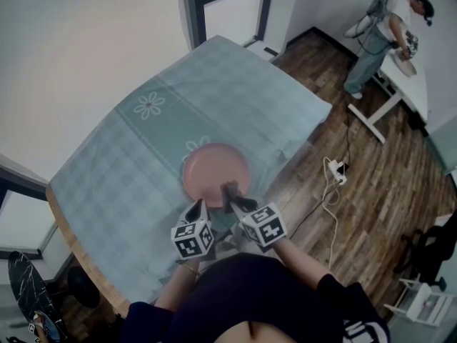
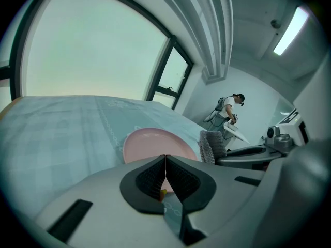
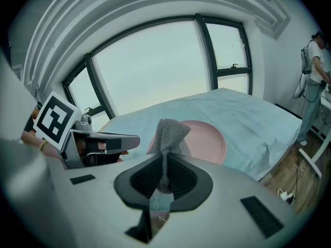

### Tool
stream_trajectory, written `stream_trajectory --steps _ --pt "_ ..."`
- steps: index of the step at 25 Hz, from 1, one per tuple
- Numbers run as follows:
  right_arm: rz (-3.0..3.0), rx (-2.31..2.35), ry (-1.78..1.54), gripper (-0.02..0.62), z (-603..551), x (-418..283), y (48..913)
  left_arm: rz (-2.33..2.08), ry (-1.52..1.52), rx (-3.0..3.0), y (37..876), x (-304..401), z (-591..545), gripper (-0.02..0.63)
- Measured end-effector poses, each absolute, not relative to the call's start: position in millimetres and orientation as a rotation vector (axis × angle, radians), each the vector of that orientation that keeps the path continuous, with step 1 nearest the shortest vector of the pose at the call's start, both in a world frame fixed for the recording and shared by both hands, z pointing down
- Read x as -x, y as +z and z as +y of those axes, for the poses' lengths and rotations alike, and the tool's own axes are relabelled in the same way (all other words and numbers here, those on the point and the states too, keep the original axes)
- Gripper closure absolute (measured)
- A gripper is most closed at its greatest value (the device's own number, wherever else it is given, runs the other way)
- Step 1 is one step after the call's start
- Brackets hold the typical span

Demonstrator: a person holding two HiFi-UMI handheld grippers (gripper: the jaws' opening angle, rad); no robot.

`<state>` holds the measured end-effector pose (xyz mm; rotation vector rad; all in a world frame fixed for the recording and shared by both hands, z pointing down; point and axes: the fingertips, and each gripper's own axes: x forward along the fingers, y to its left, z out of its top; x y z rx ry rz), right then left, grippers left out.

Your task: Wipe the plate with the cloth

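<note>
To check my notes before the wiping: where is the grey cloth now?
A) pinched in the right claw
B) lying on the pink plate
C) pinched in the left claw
A: the right gripper view shows the grey cloth clamped in the right claw, while the left claw is shut on nothing.

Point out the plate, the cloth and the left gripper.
plate point(image 1: 214, 168): head view, bare middle of its pink surface.
cloth point(image 3: 169, 132): right gripper view, bunched part above the jaws.
left gripper point(image 2: 165, 160): left gripper view, where its shut jaws meet.
</note>
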<state>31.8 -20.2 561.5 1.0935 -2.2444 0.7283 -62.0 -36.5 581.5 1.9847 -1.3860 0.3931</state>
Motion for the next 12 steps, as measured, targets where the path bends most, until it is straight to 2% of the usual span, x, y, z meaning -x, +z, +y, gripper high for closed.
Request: stream_trajectory --steps 12 --pt "-2.342 -1.146 0.676 0.563 -7.3 -49.4 534.6 -1.376 0.346 -2.021 549.2 32.1 -20.2 0.592"
